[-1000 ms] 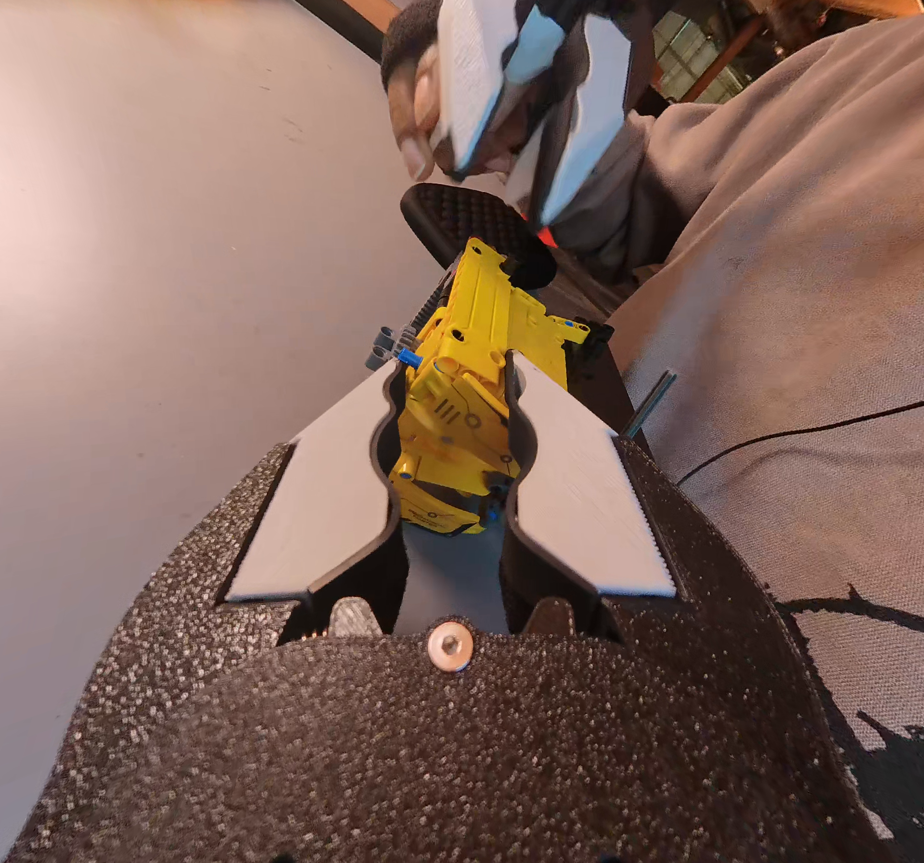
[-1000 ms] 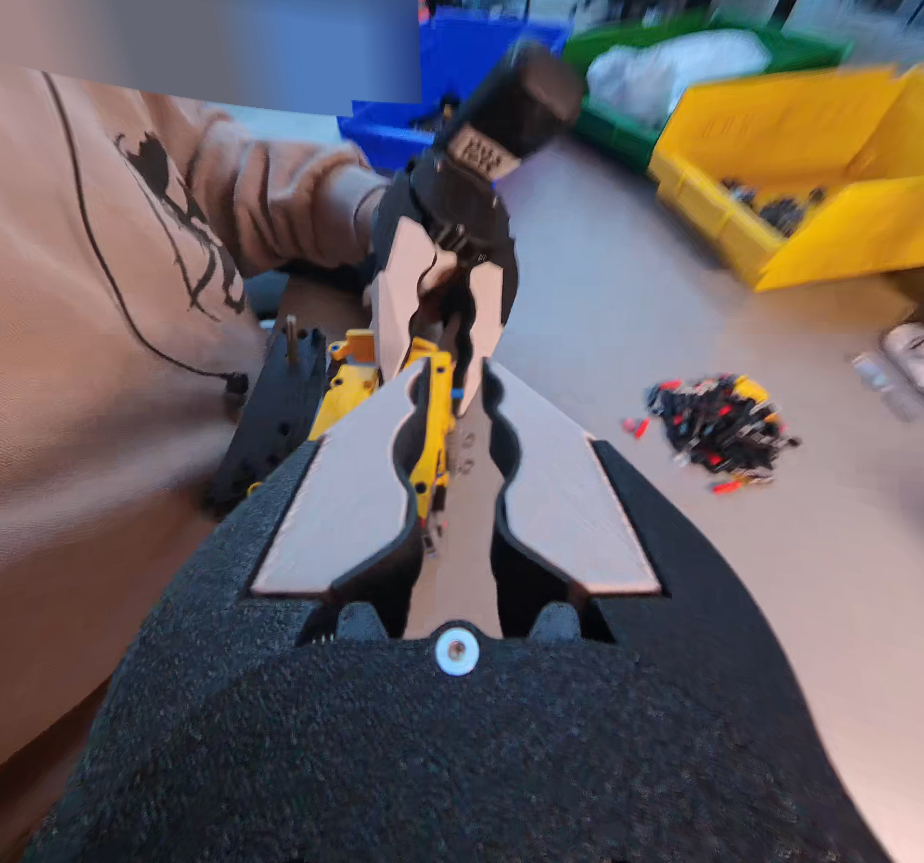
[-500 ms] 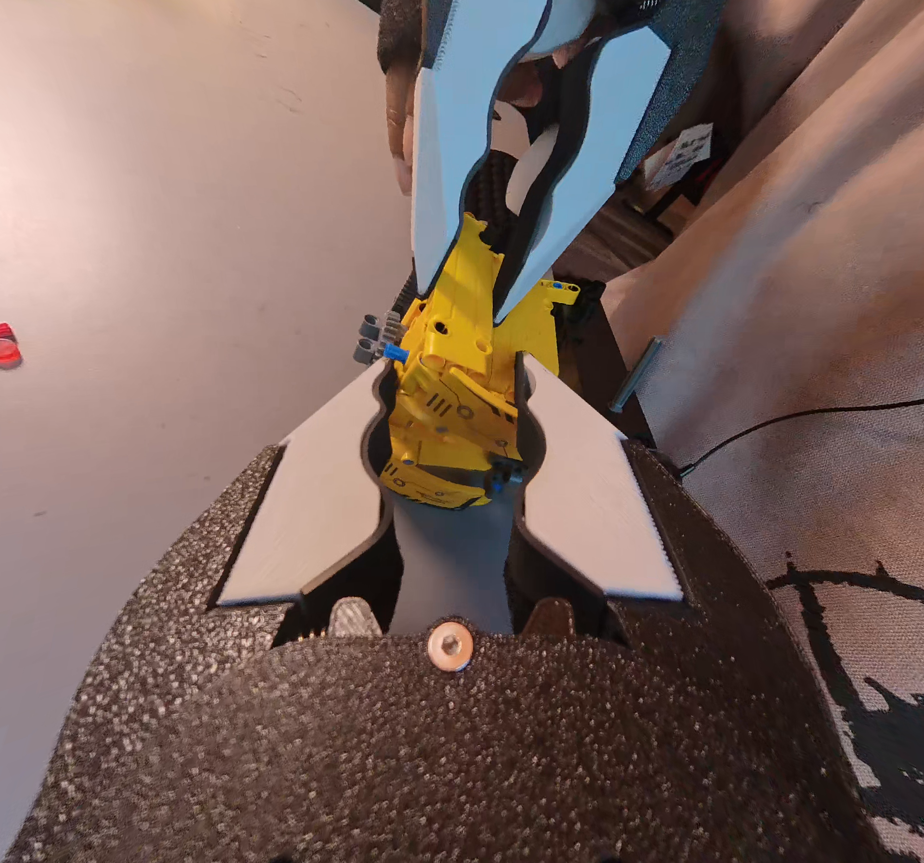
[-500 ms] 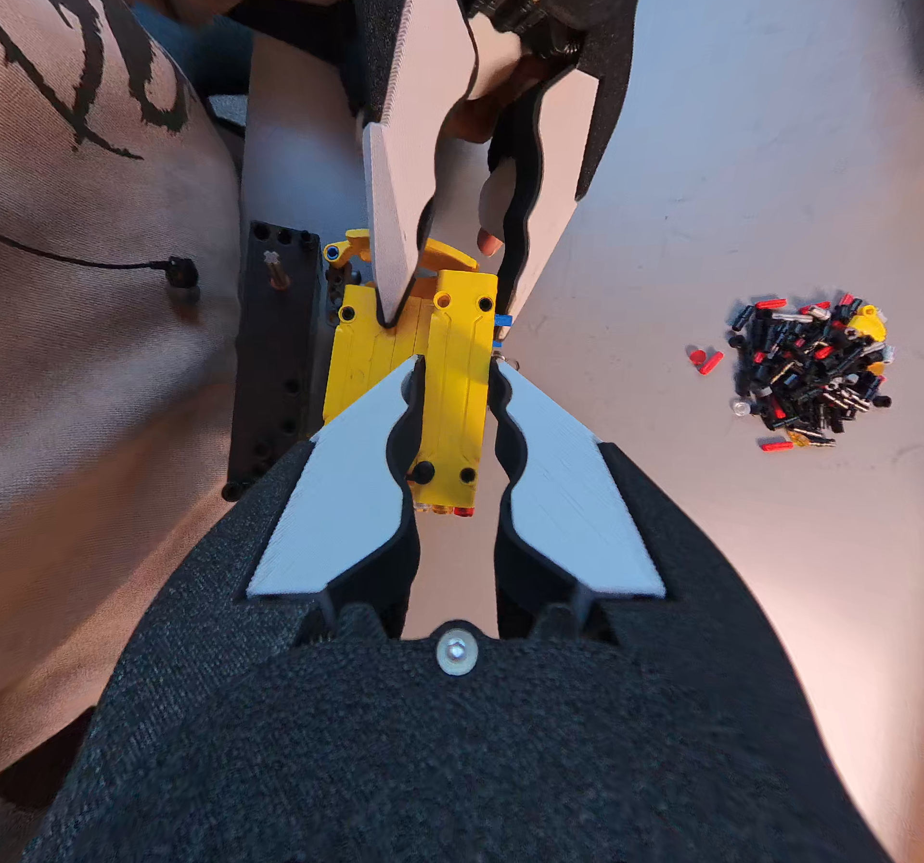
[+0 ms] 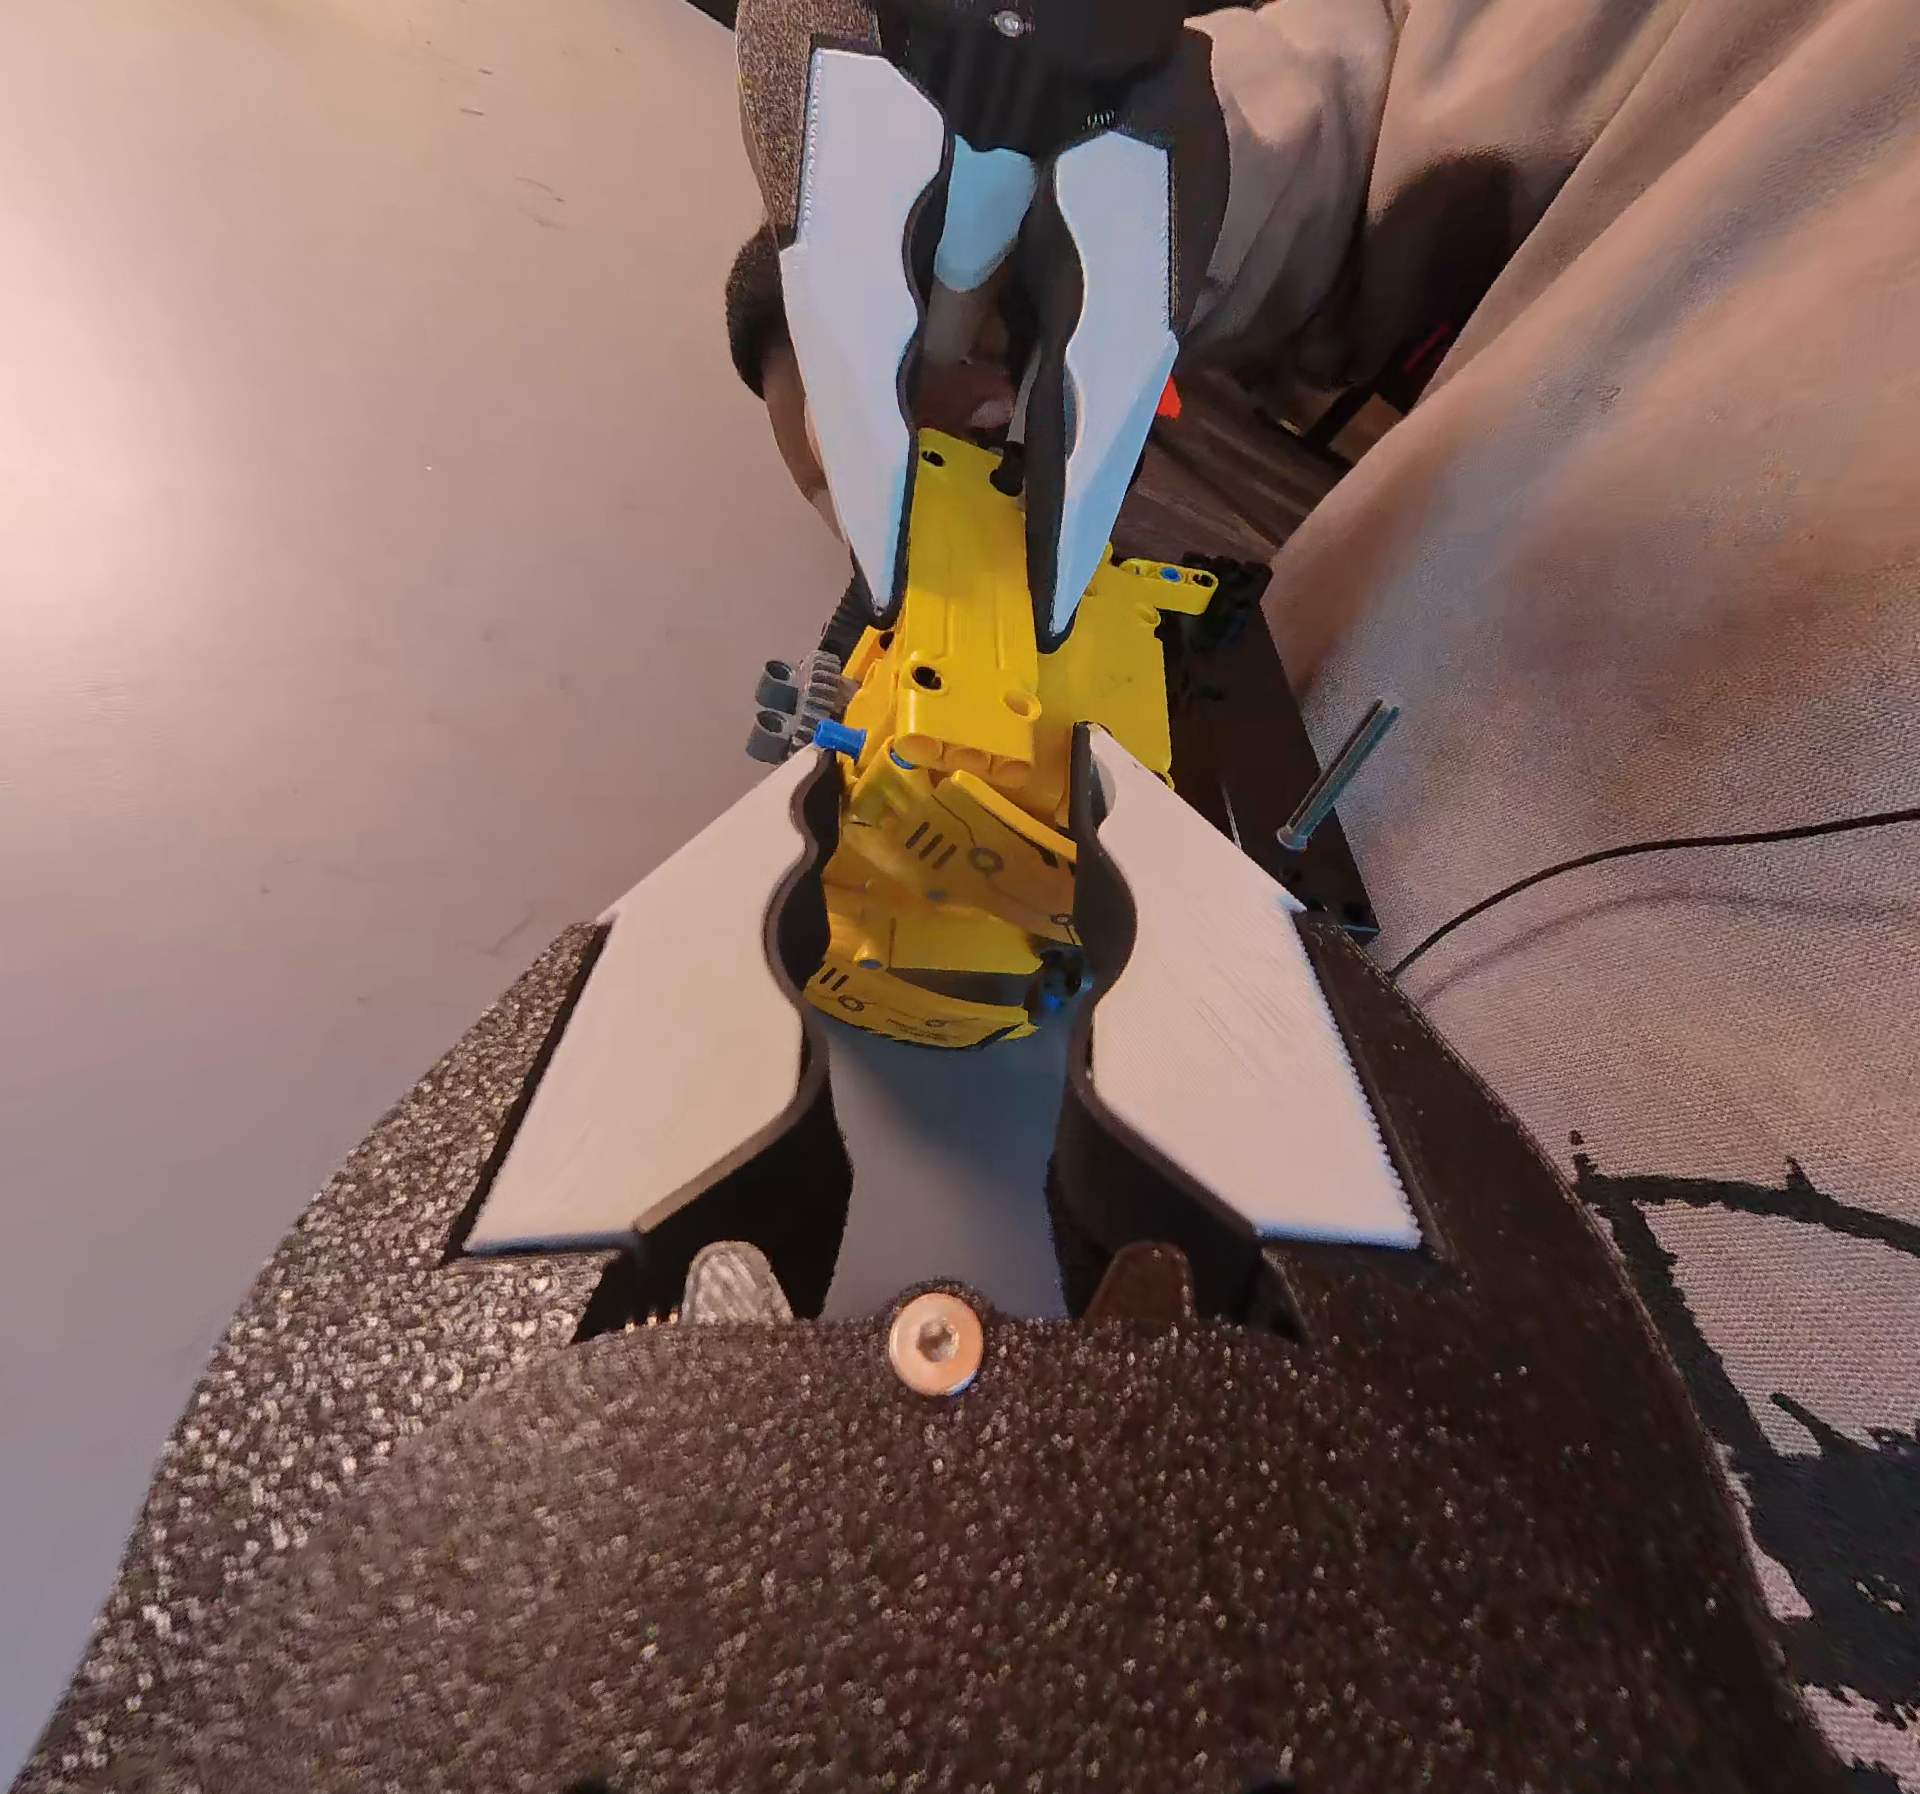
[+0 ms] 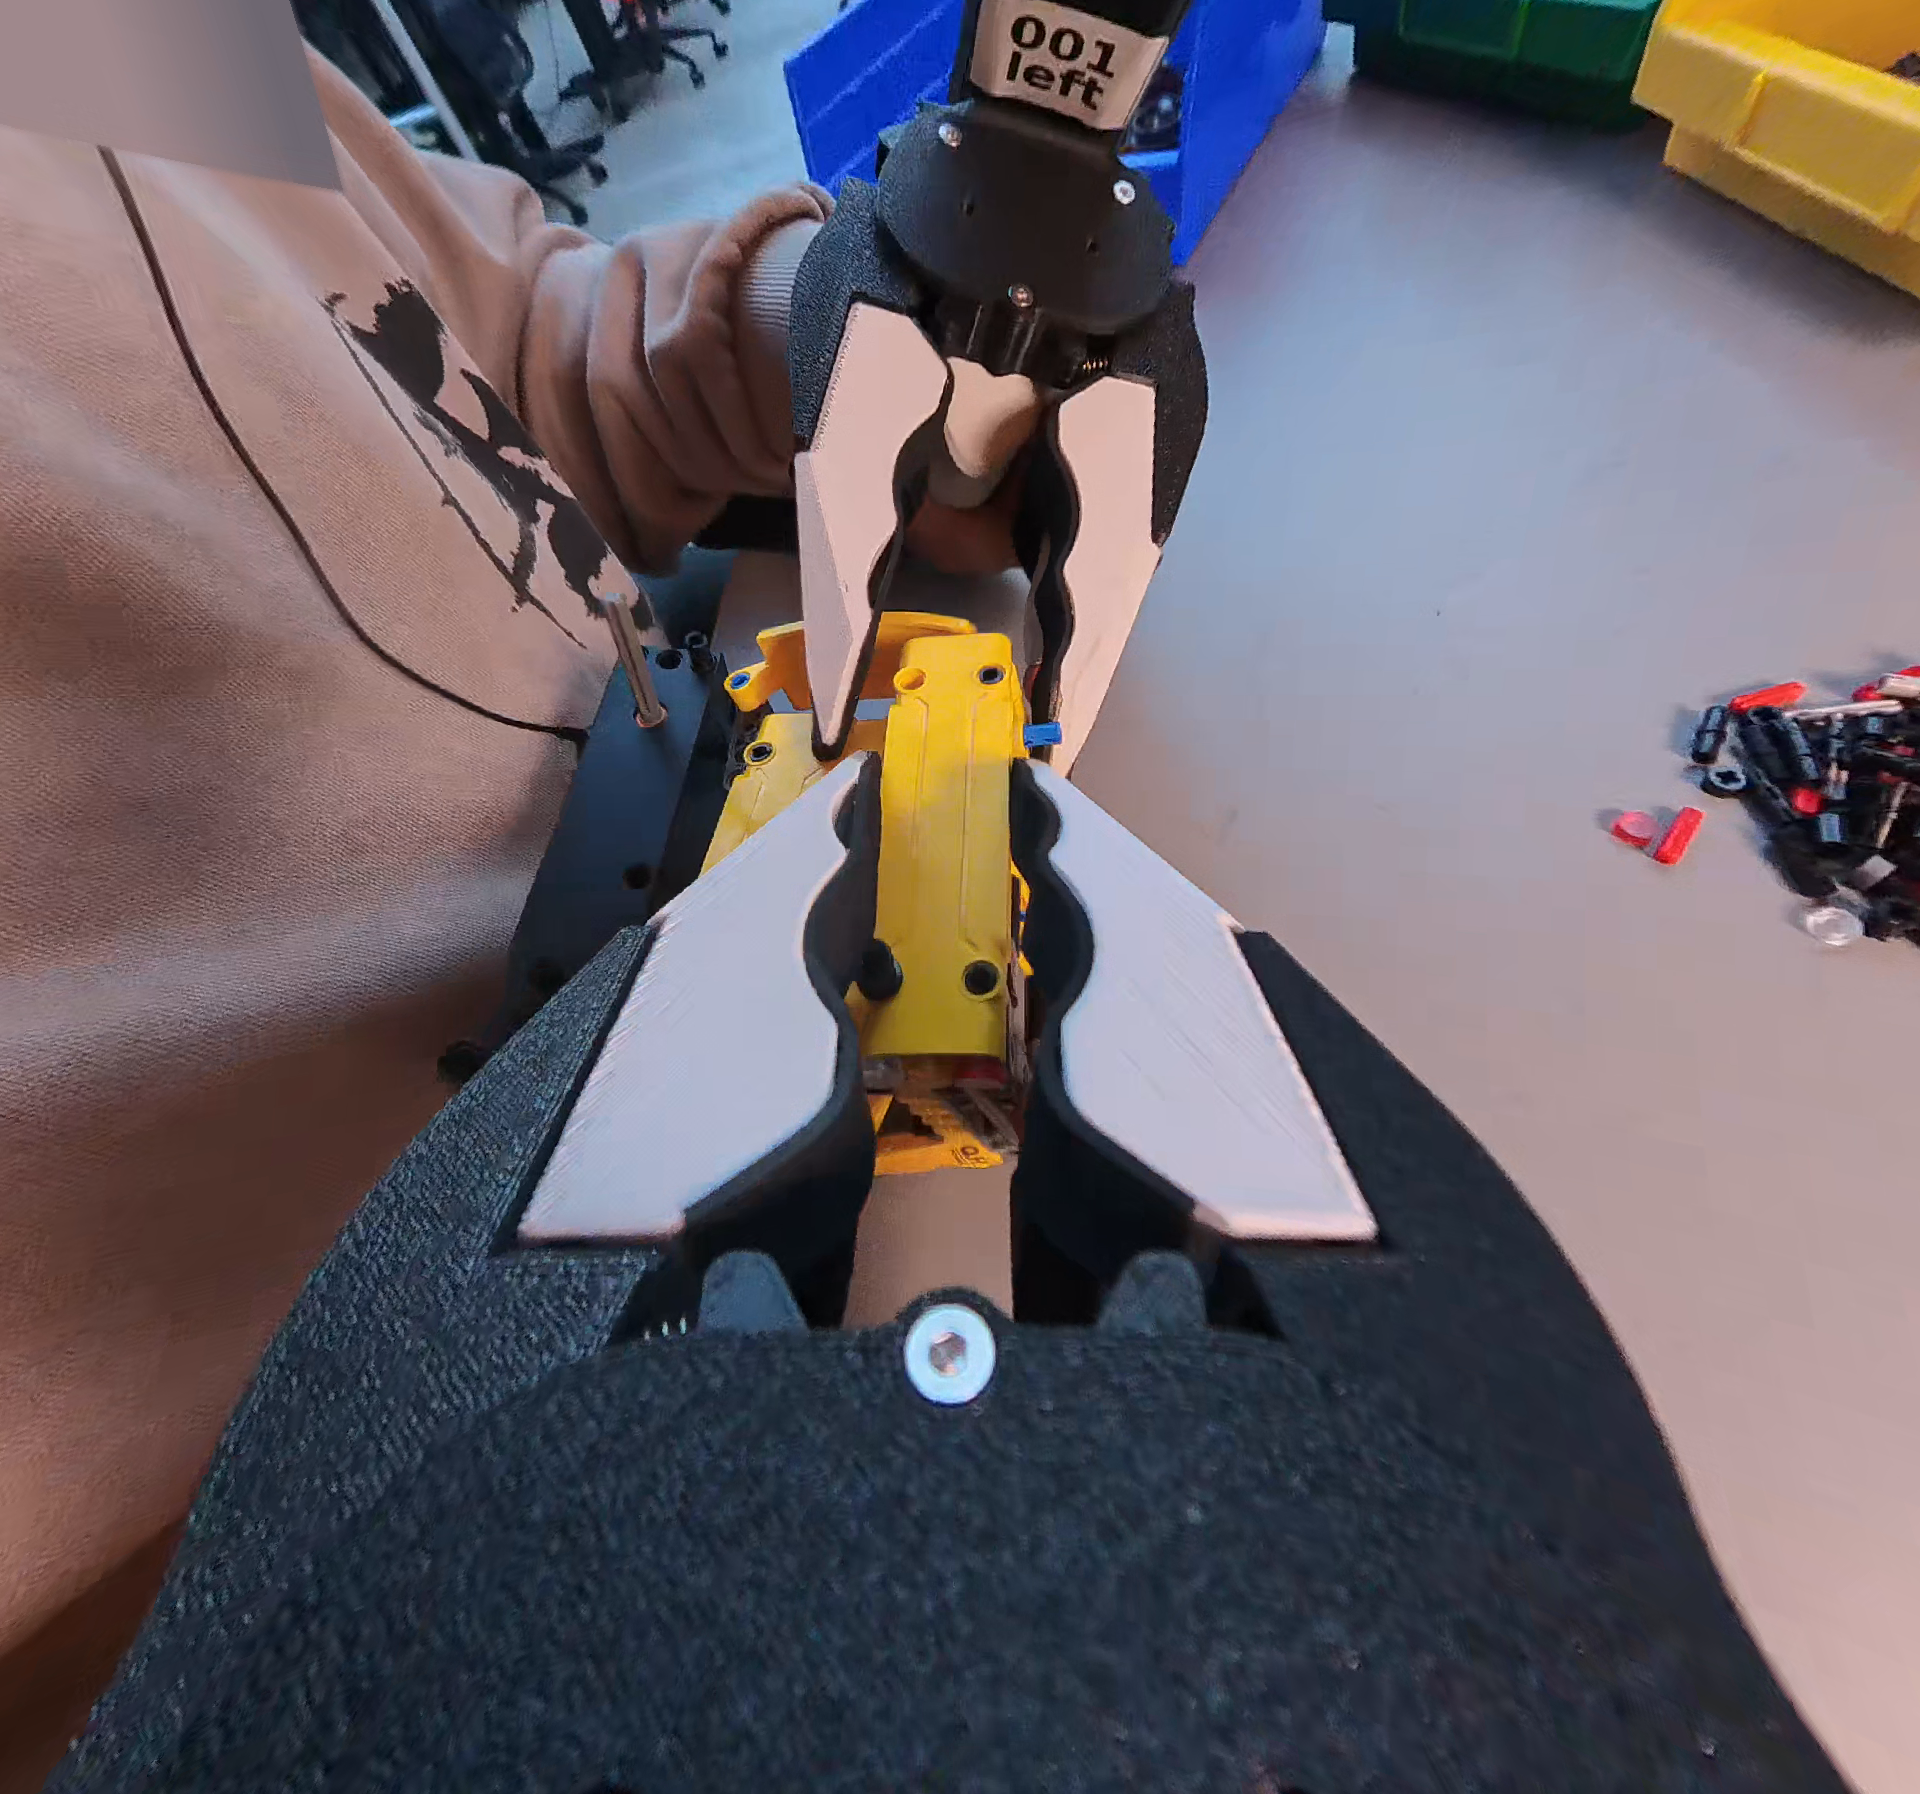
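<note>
While both the left gripper (image 5: 951,757) and right gripper (image 6: 940,773) clamp the yellow brick model (image 6: 940,871), loose parts (image 6: 1829,799) lie well apart.

We see the yellow model (image 5: 966,705) in glossy, smooth plastic. The left gripper (image 5: 951,768) has a rough, grainy black body and matt white fingers (image 5: 665,1006). The table (image 6: 1455,601) looks smooth and matt.

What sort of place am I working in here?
Probably a workshop or lab bench: coloured storage bins, blue, green and yellow, line the grey table, a pile of small black and red parts lies loose, and office chairs stand behind.
</note>
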Demonstrator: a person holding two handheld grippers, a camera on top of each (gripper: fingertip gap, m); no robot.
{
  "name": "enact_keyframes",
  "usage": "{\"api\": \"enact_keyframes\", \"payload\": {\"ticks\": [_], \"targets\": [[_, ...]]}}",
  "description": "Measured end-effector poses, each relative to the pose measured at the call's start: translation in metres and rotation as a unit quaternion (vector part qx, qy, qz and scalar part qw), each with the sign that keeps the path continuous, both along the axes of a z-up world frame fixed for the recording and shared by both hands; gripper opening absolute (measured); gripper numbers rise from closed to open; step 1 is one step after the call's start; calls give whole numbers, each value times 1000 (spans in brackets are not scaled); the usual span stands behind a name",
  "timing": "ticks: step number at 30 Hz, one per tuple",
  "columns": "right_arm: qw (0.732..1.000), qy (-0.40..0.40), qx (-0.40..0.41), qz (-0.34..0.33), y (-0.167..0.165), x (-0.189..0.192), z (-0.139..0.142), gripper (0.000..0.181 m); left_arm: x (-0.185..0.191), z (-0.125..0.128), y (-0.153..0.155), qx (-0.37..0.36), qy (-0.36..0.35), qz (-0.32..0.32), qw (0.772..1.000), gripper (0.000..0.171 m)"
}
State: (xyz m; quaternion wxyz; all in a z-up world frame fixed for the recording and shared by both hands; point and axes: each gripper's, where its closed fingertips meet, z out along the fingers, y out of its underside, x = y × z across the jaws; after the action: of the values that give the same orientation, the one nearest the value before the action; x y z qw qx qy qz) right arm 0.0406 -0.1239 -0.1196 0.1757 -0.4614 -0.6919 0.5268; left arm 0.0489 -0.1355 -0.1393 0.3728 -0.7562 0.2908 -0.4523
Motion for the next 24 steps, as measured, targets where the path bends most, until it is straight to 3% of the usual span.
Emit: {"api": "enact_keyframes", "payload": {"ticks": [7,8,9,10,11,12,15,18,21,24], "targets": [[998,54,-22,-34,1,5,5,20,5,1,-1,-9,-16,-3,1000,43],[989,124,-65,-54,7,5,33,0,6,1,-2,-15,-26,-7,1000,42],[979,157,-113,-66,18,7,62,0,11,0,-1,-21,-31,-5,999,43],[982,172,-39,-61,17,7,68,0,16,0,-3,-16,-26,-8,999,43],[984,166,30,-54,10,6,62,0,18,0,-4,-12,-16,-14,1000,43],[986,156,41,-50,6,6,58,0,18,0,-4,-15,-16,-17,1000,43],[994,96,37,-40,16,13,53,0,17,0,-3,-13,-12,-17,1000,43],[996,12,91,1,8,19,32,26,17,1,-1,-5,-3,-11,1000,43],[993,-54,100,35,2,25,14,29,12,7,5,37,30,8,999,43],[993,-68,93,34,5,21,22,27,6,16,11,88,73,31,993,42]]}}
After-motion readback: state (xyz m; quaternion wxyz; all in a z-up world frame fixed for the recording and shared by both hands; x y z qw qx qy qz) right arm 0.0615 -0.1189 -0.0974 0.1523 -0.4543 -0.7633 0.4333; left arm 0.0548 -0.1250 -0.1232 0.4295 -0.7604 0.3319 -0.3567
